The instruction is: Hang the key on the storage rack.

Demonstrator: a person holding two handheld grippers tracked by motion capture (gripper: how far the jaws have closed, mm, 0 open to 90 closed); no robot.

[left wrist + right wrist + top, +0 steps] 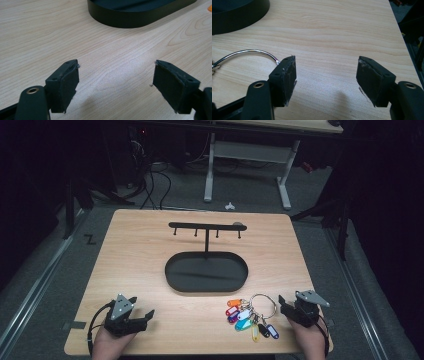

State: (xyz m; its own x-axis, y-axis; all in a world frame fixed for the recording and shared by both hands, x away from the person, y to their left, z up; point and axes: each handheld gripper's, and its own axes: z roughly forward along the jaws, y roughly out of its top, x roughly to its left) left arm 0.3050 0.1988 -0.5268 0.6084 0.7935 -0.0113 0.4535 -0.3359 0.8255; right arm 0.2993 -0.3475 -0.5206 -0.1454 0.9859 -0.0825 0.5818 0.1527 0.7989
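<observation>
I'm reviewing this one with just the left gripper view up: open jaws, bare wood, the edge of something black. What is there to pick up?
Observer: A bunch of coloured key tags on a metal ring, lying on the table by the right gripper.
Operator: Is that gripper holding it?
Observer: No. In the right gripper view its jaws stand open with nothing between them, and the ring's arc runs up beside one jaw.
Operator: And the black thing?
Observer: The oval tray of a stand. A post rises from it to a bar with small hooks, all bare.
</observation>
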